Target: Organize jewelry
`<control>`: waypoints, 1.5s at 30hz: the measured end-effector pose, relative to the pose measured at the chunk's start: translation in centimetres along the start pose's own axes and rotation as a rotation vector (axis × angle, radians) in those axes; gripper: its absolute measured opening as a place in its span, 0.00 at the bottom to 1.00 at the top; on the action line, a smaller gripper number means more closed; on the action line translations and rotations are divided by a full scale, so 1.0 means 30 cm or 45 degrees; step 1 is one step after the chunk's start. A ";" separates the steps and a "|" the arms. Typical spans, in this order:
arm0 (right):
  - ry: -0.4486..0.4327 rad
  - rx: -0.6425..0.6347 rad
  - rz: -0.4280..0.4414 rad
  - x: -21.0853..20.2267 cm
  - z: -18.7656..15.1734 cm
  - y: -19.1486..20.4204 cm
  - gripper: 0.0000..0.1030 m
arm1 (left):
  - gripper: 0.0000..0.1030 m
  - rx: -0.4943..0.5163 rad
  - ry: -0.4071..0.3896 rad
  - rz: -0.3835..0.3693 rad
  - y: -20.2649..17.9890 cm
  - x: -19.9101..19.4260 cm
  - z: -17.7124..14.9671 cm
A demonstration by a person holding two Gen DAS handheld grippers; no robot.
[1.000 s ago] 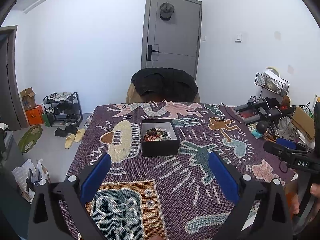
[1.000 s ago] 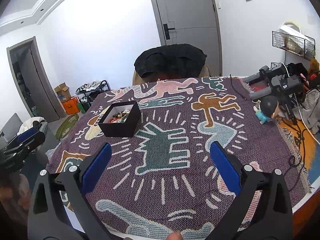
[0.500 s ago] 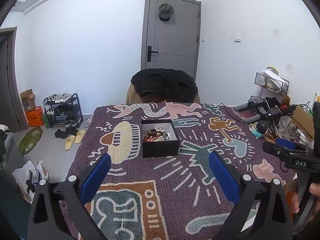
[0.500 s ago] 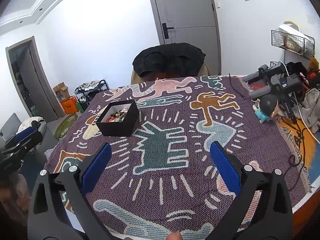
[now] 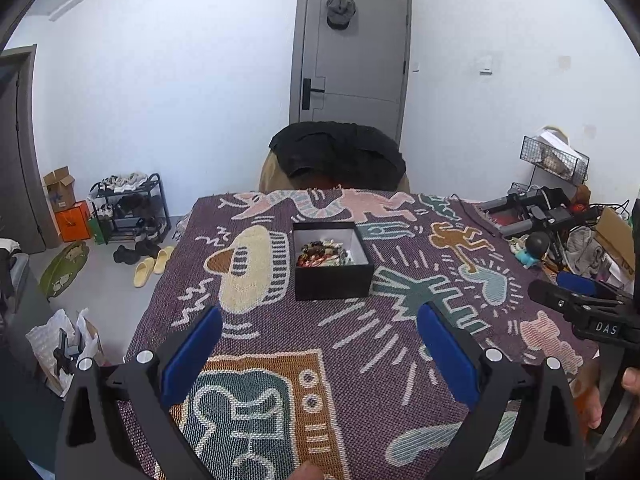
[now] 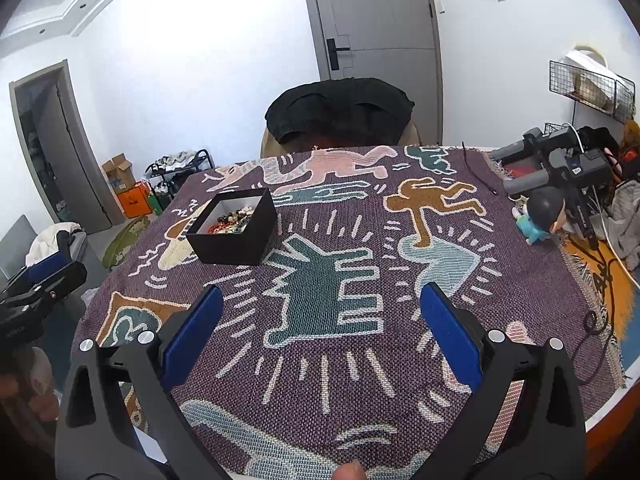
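Observation:
A black box (image 5: 333,276) with a white lining sits on the patterned purple tablecloth (image 5: 360,332), holding a tangle of beaded jewelry (image 5: 325,254). My left gripper (image 5: 320,322) hangs open just short of the box's near wall, nothing between its blue pads. In the right wrist view the same box (image 6: 236,236) lies to the upper left with jewelry (image 6: 234,220) inside. My right gripper (image 6: 320,306) is open over the teal figure on the cloth, well to the right of the box. Each gripper shows at the other view's edge.
A chair draped in black cloth (image 5: 338,156) stands at the table's far side. Camera gear (image 6: 560,168) and a small figurine (image 6: 542,216) crowd the table's right edge with cables. A shoe rack (image 5: 128,208) and boxes sit on the floor to the left.
Both views have shifted only slightly. The box looks a little nearer to the right gripper's left side. Both grippers stay open and empty.

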State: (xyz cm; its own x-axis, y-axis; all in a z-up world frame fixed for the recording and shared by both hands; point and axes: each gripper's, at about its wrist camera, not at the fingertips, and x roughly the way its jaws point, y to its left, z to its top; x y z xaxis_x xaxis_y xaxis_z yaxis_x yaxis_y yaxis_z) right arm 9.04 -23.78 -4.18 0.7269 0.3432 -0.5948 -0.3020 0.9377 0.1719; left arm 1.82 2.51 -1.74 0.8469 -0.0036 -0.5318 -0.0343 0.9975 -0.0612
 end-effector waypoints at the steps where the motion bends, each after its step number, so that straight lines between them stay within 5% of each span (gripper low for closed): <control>1: 0.005 -0.001 0.001 0.011 0.000 0.008 0.95 | 0.92 -0.004 0.006 0.003 0.005 0.007 -0.003; 10: 0.012 -0.027 0.090 0.113 0.049 0.112 0.95 | 0.92 -0.084 0.051 0.085 0.132 0.071 -0.033; 15: 0.091 -0.110 0.235 0.278 0.165 0.283 0.94 | 0.92 -0.163 0.070 0.151 0.253 0.091 -0.056; 19: 0.321 -0.024 0.383 0.511 0.245 0.380 0.36 | 0.92 -0.232 0.065 0.184 0.338 0.084 -0.068; 25: 0.517 -0.117 0.349 0.771 0.302 0.566 0.24 | 0.92 -0.309 0.079 0.205 0.421 0.095 -0.089; 30: 0.590 -0.239 0.141 0.912 0.286 0.648 0.24 | 0.92 -0.304 0.078 0.209 0.421 0.098 -0.096; 32: 0.653 -0.215 0.092 0.963 0.259 0.639 0.18 | 0.92 -0.305 0.078 0.197 0.421 0.101 -0.096; 35: 0.600 -0.182 0.109 0.953 0.268 0.624 0.13 | 0.92 -0.311 0.082 0.193 0.423 0.106 -0.100; 40: 0.471 0.078 0.287 0.854 0.304 0.491 0.04 | 0.92 -0.328 0.100 0.195 0.419 0.119 -0.104; 45: 0.322 0.489 0.617 0.757 0.296 0.216 0.03 | 0.92 -0.292 0.132 0.188 0.353 0.155 -0.088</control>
State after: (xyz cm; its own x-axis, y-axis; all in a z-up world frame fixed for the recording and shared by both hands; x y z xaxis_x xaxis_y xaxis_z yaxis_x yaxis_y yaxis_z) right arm 29.08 -9.41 -9.60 0.3830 0.7513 -0.5374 -0.2828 0.6492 0.7061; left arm 4.01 12.86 -7.09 0.7655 0.1217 -0.6318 -0.2823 0.9459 -0.1598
